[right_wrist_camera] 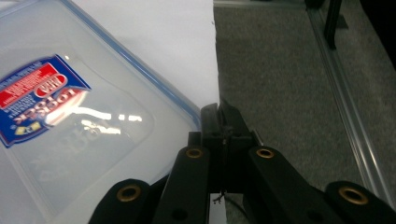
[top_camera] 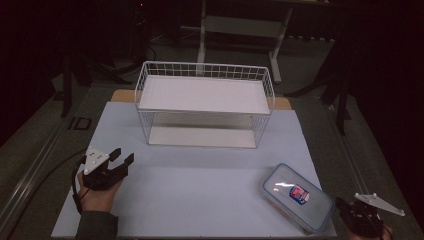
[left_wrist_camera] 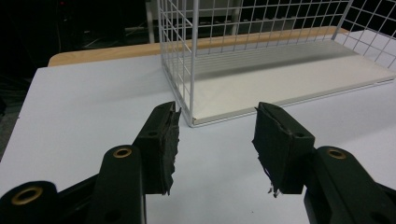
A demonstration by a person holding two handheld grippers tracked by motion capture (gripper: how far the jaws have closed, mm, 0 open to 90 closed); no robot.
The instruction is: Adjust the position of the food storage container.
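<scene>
Over at the near right corner of the white board point(top_camera: 200, 195) lies a clear plastic container point(top_camera: 298, 197), flat, with a blue-edged lid and a red-and-blue label point(top_camera: 299, 193) on top. The right gripper point(top_camera: 361, 216) sits just beside the container's near right corner, at the very edge of the board; in the right gripper view its jaws are pressed together with nothing between them, their tips close against the blue rim of the lid point(right_wrist_camera: 140, 74), though I cannot tell whether they touch it. Grey carpeted floor point(right_wrist_camera: 289, 84) runs along past the board's edge there. On the far left side, well apart from the container, the left gripper point(top_camera: 121, 158) rests low over the board in a hand point(top_camera: 97, 192), its jaws spread with a clear gap and nothing in it. Its pads point(left_wrist_camera: 164, 140) look ragged along their edges. They point toward the near left corner of a white wire rack point(top_camera: 205, 102) with two shelves, which stands at the back of the board, both shelves bare.
</scene>
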